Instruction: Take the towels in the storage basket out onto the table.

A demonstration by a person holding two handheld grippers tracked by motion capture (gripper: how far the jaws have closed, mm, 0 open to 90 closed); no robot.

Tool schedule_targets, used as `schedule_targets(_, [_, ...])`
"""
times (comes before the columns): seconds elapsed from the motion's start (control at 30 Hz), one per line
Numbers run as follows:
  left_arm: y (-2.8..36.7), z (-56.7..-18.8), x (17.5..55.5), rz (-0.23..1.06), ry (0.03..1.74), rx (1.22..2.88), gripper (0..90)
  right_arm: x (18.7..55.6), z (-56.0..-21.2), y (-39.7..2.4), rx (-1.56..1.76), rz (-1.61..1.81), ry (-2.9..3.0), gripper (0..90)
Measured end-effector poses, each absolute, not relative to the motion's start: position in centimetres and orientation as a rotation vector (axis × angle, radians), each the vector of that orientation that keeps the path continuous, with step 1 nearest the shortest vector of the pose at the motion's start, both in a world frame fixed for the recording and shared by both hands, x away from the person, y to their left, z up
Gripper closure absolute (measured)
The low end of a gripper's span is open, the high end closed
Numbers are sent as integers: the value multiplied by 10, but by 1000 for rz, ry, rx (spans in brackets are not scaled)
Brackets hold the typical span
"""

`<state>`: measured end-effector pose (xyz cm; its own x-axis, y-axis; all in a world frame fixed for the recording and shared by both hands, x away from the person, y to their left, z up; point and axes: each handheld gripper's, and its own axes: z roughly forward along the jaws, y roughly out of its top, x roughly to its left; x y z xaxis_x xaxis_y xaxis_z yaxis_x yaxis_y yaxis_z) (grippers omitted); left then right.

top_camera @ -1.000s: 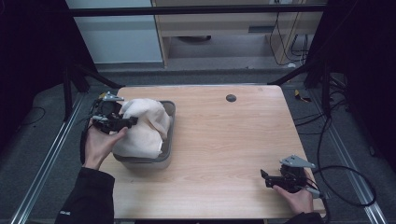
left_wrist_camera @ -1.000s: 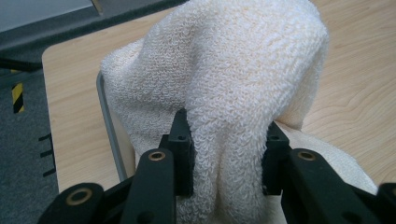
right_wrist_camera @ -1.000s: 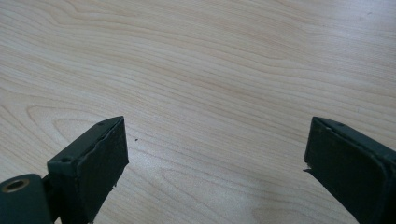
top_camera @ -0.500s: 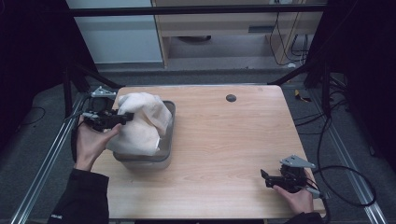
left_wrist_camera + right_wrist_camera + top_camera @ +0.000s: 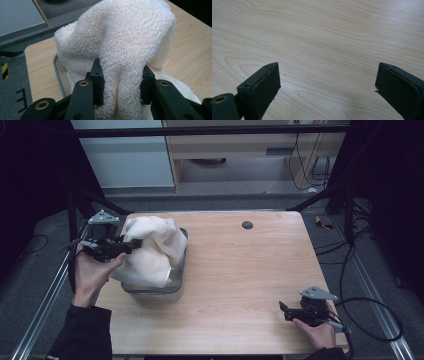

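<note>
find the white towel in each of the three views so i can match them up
High view: the towel is left of centre, heaped up out of the grey bin, with the left claw at its left edge.
Left gripper view: it takes up the centre and top, a fold pinched between the two black jaws.
Right gripper view: not in this picture.
Shared landmark: the light wooden table, also seen at and.

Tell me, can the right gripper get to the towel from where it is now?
Probably yes: the right gripper is open, and bare table lies between it and the towel, which the left gripper holds.
</note>
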<state>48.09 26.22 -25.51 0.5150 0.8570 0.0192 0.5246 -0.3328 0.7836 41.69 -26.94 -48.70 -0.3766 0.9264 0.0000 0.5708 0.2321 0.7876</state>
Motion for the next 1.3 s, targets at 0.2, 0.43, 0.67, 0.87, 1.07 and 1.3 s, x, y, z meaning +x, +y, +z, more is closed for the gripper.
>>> schedule_targets(0.2, [255, -252, 476, 557, 1091, 2020, 653, 417, -487, -269, 1376, 993, 2034, 60])
schedule_targets(0.43, [239, -251, 472, 539, 1032, 2042, 653, 417, -487, -270, 1369, 987, 2030, 59])
schedule_targets(0.67, [220, -252, 470, 521, 982, 2072, 653, 417, -487, -271, 1360, 973, 2029, 58])
schedule_targets(0.87, [201, -252, 469, 508, 929, 2092, 652, 416, -486, -271, 1366, 970, 2024, 58])
schedule_targets(1.07, [180, -253, 469, 487, 879, 2113, 652, 416, -486, -272, 1365, 960, 2023, 58])
schedule_targets(1.3, [157, -261, 472, 472, 850, 2137, 651, 416, -486, -272, 1369, 955, 2021, 57])
